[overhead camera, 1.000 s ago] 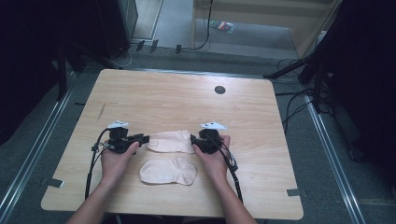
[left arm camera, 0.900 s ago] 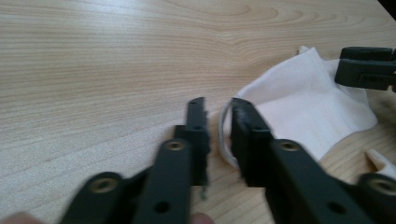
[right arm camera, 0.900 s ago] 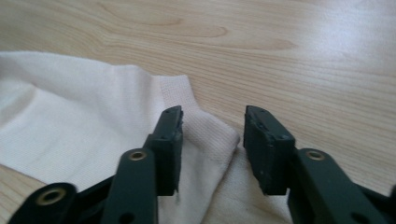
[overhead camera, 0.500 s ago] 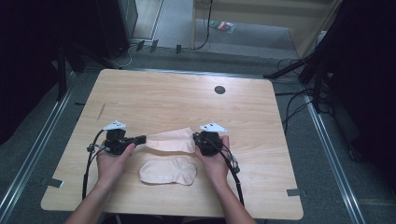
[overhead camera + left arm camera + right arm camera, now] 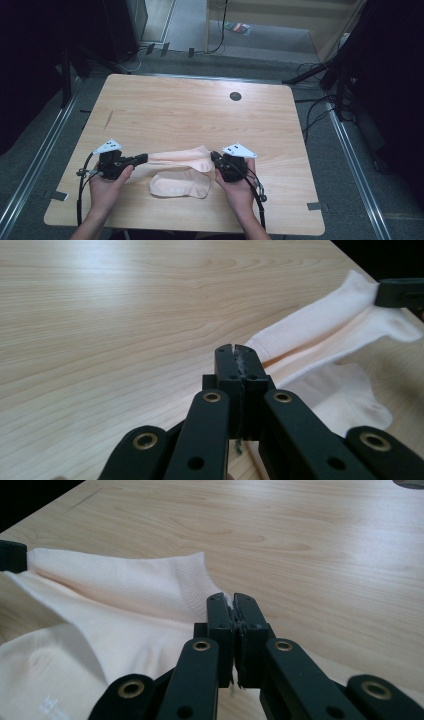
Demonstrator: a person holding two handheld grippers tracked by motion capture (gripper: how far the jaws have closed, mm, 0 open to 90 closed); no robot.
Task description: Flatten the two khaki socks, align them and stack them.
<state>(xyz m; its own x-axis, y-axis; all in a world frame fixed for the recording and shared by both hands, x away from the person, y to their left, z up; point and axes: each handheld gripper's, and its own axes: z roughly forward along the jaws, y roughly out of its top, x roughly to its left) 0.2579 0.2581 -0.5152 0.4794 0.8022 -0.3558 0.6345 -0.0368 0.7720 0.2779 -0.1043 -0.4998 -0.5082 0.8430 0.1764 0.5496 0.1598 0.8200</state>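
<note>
High view: sock (image 5: 177, 156) stretched left-right.

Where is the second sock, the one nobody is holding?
In the high view the loose sock lies flat on the table near its front edge, between both hands, just below the stretched sock.

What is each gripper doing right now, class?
Left gripper: shut on one end of the upper sock.
Right gripper: shut on the same sock's other end.

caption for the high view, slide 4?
Left gripper and right gripper each clamp an end of the upper sock, stretched above the lower sock on the wooden table.
</note>
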